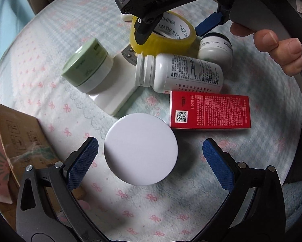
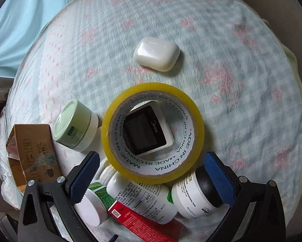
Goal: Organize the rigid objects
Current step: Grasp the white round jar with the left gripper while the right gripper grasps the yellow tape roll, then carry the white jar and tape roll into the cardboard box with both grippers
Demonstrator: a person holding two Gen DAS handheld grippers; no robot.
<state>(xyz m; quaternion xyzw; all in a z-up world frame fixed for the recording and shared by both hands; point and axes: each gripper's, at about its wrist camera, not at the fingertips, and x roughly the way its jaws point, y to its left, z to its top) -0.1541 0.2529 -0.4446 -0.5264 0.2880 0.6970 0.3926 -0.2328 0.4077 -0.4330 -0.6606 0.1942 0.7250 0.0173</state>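
Note:
My left gripper point(image 1: 150, 142) stands open around a white-lidded jar point(image 1: 140, 149), with a gap on each side. Beyond it lie a red box point(image 1: 209, 111) and a white bottle point(image 1: 179, 72) on its side. A green-lidded jar point(image 1: 88, 66) rests on a white remote point(image 1: 116, 88). My right gripper point(image 2: 152, 155) is open above the yellow tape roll point(image 2: 110, 137), whose ring frames the remote's black screen point(image 2: 144, 129). Near its fingers lie the white bottle point(image 2: 140, 197) and a black-lidded jar point(image 2: 199, 193). The right gripper point(image 1: 170, 36) hovers over the tape roll point(image 1: 163, 40).
A white earbud case point(image 2: 157, 53) lies alone on the far side of the checked cloth point(image 2: 241, 100). An open cardboard box point(image 1: 15, 141) sits at the left edge. A hand point(image 1: 272, 44) grips the right tool's handle.

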